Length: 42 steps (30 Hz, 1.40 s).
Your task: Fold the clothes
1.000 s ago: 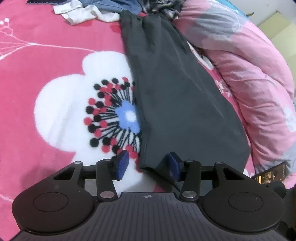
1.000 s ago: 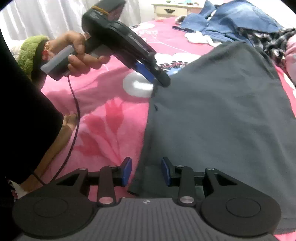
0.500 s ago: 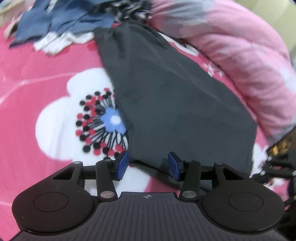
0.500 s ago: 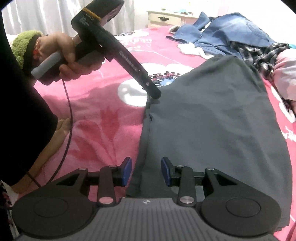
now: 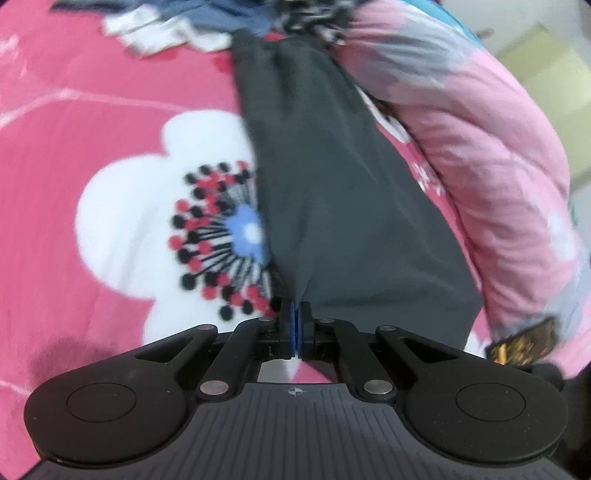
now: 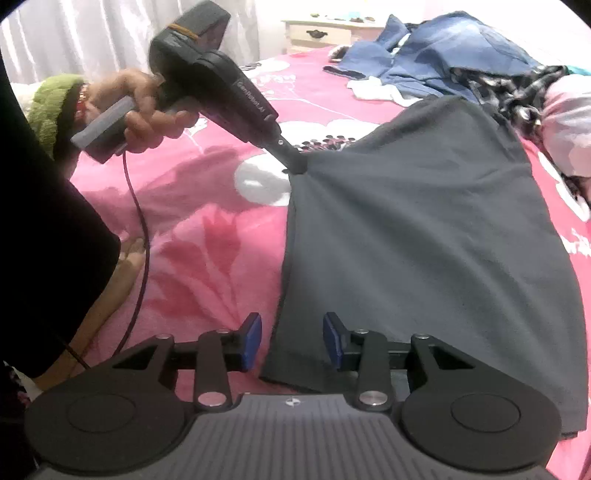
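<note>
A dark grey garment (image 5: 343, 199) (image 6: 424, 240) lies spread flat on the pink flowered bedspread (image 5: 92, 129). My left gripper (image 5: 296, 325) is shut on the garment's left edge, and the cloth bunches into its blue pads. In the right wrist view the same left gripper (image 6: 293, 168) pinches that edge, held by a hand (image 6: 147, 107). My right gripper (image 6: 291, 338) is open, its blue pads straddling the garment's near corner (image 6: 291, 373) without closing on it.
A heap of blue denim, white and checked clothes (image 6: 436, 66) lies at the far end of the bed. A pink quilt (image 5: 480, 155) bulges along the garment's right side. A cable (image 6: 142, 236) hangs from the left gripper. A white nightstand (image 6: 325, 33) stands behind the bed.
My left gripper went from open to shut on the garment's left edge, and the cloth now puckers at the pinch. The right gripper stays open at the near corner.
</note>
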### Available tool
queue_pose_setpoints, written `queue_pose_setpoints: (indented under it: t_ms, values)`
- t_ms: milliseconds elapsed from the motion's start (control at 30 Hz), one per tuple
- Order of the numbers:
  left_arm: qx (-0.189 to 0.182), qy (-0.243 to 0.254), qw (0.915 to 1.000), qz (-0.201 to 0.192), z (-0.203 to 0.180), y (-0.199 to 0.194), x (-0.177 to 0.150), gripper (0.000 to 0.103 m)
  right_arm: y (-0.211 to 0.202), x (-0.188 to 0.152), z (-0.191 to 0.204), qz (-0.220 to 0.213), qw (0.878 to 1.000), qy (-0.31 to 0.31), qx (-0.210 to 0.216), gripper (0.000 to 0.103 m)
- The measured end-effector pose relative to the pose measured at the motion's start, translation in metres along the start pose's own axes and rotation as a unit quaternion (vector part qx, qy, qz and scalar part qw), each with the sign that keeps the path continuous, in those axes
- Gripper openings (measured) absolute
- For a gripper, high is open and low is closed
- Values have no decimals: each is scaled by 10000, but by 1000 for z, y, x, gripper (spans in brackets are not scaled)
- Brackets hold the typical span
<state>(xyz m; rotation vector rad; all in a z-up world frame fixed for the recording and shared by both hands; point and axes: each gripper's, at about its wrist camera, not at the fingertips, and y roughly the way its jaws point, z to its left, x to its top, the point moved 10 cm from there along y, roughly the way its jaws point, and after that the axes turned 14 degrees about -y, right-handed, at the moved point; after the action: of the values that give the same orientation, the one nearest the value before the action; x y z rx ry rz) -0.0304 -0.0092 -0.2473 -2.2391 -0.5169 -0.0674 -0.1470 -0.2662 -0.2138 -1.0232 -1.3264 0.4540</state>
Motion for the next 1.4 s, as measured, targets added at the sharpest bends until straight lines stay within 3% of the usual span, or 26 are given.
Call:
queue_pose_setpoints:
  t_ms: [100, 267, 333, 400, 500, 633, 800, 867, 933, 1000, 1167, 1200, 1400]
  values:
    - [-159, -299, 9993, 149, 8, 1, 1, 0, 2, 0, 0, 29, 10000, -39, 6, 39]
    - [-45, -72, 9996, 272, 5, 5, -7, 2, 10, -3, 2, 111, 9999, -113, 65, 39]
    - [16, -95, 9995, 297, 5, 8, -9, 10, 13, -4, 2, 149, 9997, -144, 92, 40]
    - [71, -127, 9995, 284, 7, 9, -8, 23, 24, -16, 8, 536, 9978, -216, 327, 41]
    - [76, -169, 9996, 221, 6, 6, -7, 28, 20, -21, 15, 649, 9959, -532, 343, 41]
    - [76, -245, 9995, 208, 7, 7, -5, 36, 9, -11, 18, 427, 9957, -810, 160, 40]
    - [114, -367, 9990, 220, 8, 13, -8, 35, 23, -15, 23, 540, 9918, -1155, -31, 41]
    - [113, -377, 9990, 208, 7, 13, -10, 25, 28, -17, 24, 574, 9911, -1202, -75, 40]
    - [146, -368, 9990, 201, 6, 13, -11, 8, 28, -17, 23, 531, 9914, -1190, -106, 32]
    - [71, -409, 9990, 194, 2, 9, -12, 4, 25, -17, 22, 457, 9929, -1095, -83, 24]
    - [-496, -737, 9957, 270, -15, -1, -5, 2, 19, -17, 14, 350, 9971, -676, -14, 13]
    - [-536, -756, 9953, 269, -19, -1, -3, 2, 18, -18, 9, 340, 9983, -481, 9, 8]
    - [-602, -952, 9928, 410, -37, 11, 6, 1, 16, -20, -5, 284, 9988, 332, 211, 7]
